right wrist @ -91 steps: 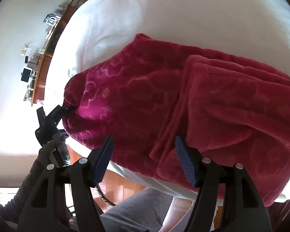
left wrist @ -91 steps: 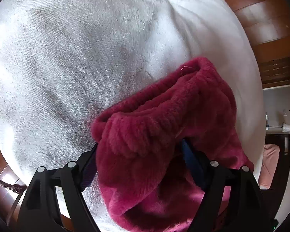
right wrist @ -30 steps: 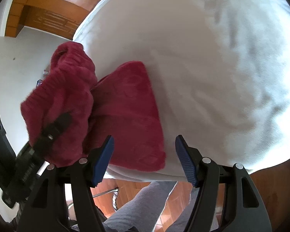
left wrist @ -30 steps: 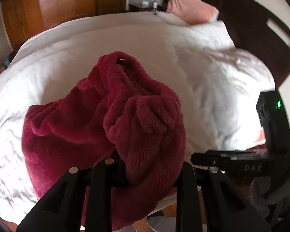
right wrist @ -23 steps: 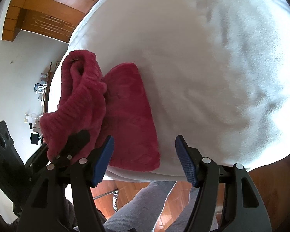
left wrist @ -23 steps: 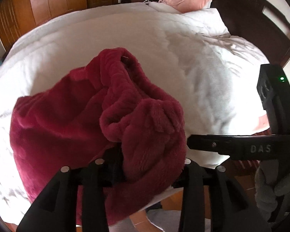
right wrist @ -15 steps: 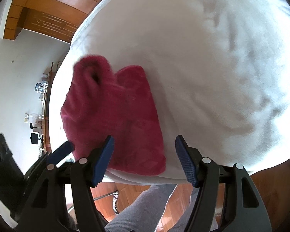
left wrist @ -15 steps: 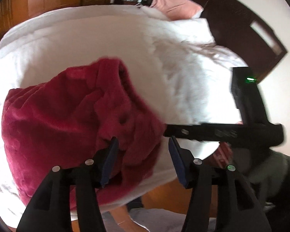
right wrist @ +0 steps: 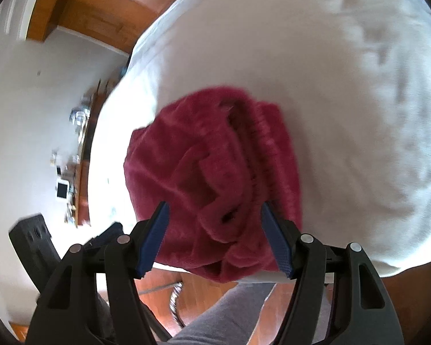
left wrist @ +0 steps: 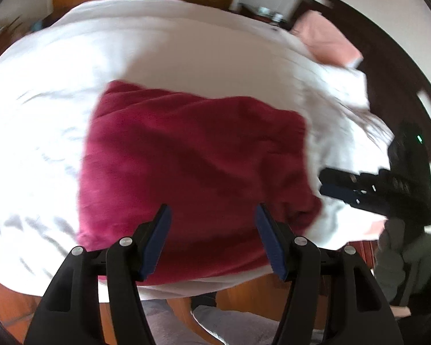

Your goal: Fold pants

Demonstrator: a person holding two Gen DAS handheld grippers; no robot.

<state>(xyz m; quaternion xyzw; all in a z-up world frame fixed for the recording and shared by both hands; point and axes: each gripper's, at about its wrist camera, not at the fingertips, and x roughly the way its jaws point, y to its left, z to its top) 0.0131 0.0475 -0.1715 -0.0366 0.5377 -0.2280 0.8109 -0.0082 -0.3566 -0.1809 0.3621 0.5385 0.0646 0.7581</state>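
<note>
Dark red fleecy pants [left wrist: 192,166], plush fabric, lie folded in a thick, roughly square bundle on the white quilted bed cover [left wrist: 186,51], close to the near edge of the bed. From the right wrist view the ribbed elastic waistband [right wrist: 270,155] sits on top along the bundle's right side, w/ layers stacked below it; bottom edge of the bundle reaches the edge of the mattress. Both views are motion-blurred, so finer creases cannot be made out.

Left claw [left wrist: 212,241]: black frame, blue pads, jaws opening. No cloth pinched; the pants show in the gap but lie beneath, on the bed, pads not pressing on them. It points steeply down over the near part of the bundle.

Right claw [right wrist: 215,238]: same build, jaws spread wide, nothing gripped. The bundle's near end is seen between the pads, apart from both. In the left wrist view this claw appears at the right side, just beside the bundle's right edge, carried by a gloved hand [left wrist: 393,247] in grey.

Surroundings: pink pillow [left wrist: 327,43] at the far end of the bed, against a dark wooden headboard [left wrist: 396,66]. Wooden floor [right wrist: 204,293] below the bed edge; the person's grey trouser legs [right wrist: 230,313] stand next to it. White wall [right wrist: 43,100] to the left in the right wrist view, w/ a narrow cluttered shelf [right wrist: 80,155]; its items too small and blurred to identify.
</note>
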